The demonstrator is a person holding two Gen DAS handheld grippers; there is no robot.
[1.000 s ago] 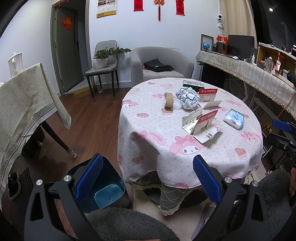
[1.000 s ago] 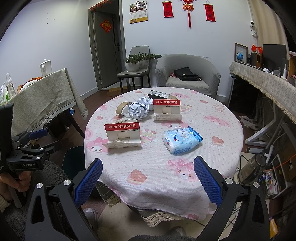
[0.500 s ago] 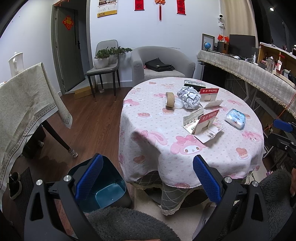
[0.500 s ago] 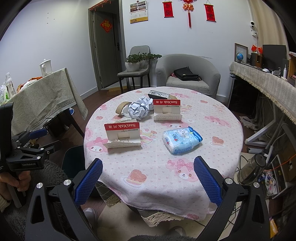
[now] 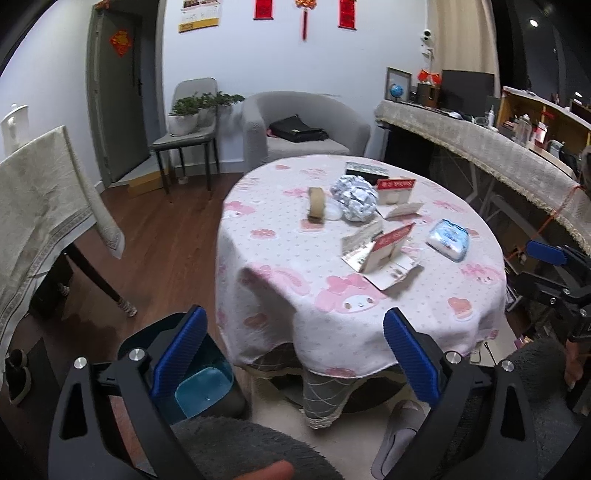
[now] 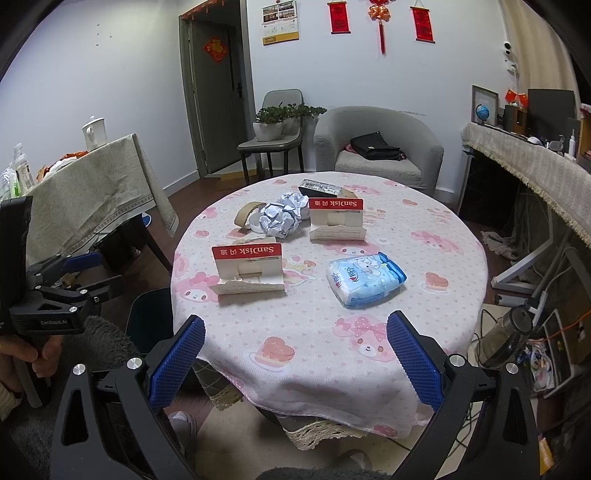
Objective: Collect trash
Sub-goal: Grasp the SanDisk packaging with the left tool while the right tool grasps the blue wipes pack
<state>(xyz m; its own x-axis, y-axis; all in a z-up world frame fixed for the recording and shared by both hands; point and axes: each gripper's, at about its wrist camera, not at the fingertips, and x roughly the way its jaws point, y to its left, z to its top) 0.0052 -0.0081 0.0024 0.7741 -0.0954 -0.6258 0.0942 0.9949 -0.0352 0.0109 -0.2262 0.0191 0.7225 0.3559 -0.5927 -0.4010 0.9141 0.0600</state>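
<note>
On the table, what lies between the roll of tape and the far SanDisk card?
In the right wrist view, a crumpled ball of paper lies between the roll of tape and the far SanDisk card, beside a small white lid.

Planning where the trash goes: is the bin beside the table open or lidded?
Open. The left wrist view looks straight down into the bin: no lid, and its blue inside bottom shows bare where visible, partly hidden by the left gripper.

Home living room: armchair (image 6: pixel 376 147), cloth-covered round table (image 6: pixel 424 295), door (image 6: pixel 218 103), wall decorations (image 6: pixel 380 18).
</note>
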